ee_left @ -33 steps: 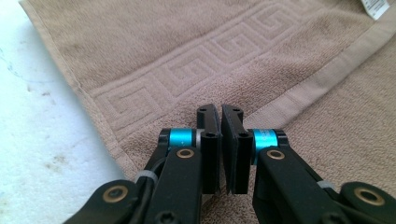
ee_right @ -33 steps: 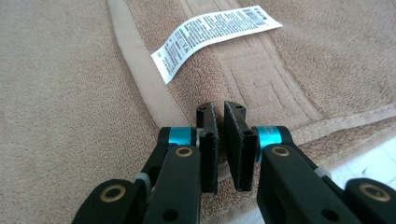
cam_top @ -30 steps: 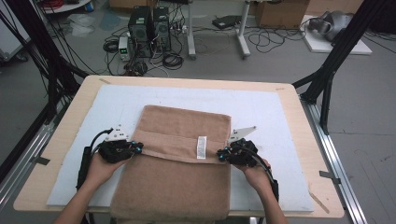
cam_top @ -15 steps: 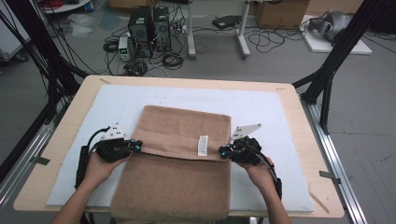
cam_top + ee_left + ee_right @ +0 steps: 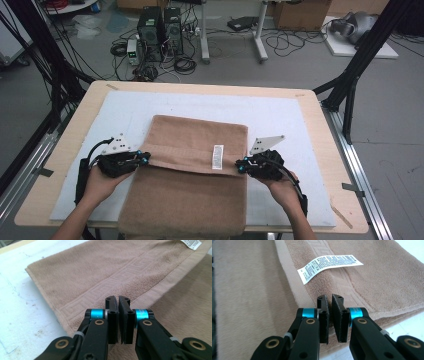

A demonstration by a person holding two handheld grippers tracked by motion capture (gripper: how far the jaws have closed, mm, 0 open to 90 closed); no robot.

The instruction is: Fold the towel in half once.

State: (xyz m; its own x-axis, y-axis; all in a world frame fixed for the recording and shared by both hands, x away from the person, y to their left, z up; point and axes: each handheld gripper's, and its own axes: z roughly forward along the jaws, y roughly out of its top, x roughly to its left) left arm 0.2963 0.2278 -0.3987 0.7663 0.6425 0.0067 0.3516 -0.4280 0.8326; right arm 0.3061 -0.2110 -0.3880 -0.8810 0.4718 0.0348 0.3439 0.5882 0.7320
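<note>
One towel (image 5: 192, 175) is being shown on the worktop (image 5: 300, 107), lying on one white mat (image 5: 280, 117), with its far part folded over the near part and its near edge hanging past the worktop's front. One label (image 5: 217, 156) is being carried on the folded edge. Two grippers are being held, one at each end of that edge: the left gripper (image 5: 141, 159) and the right gripper (image 5: 241, 165). The fingers (image 5: 113, 312) of both are being kept almost fully closed, with nothing gripped between them.
</note>
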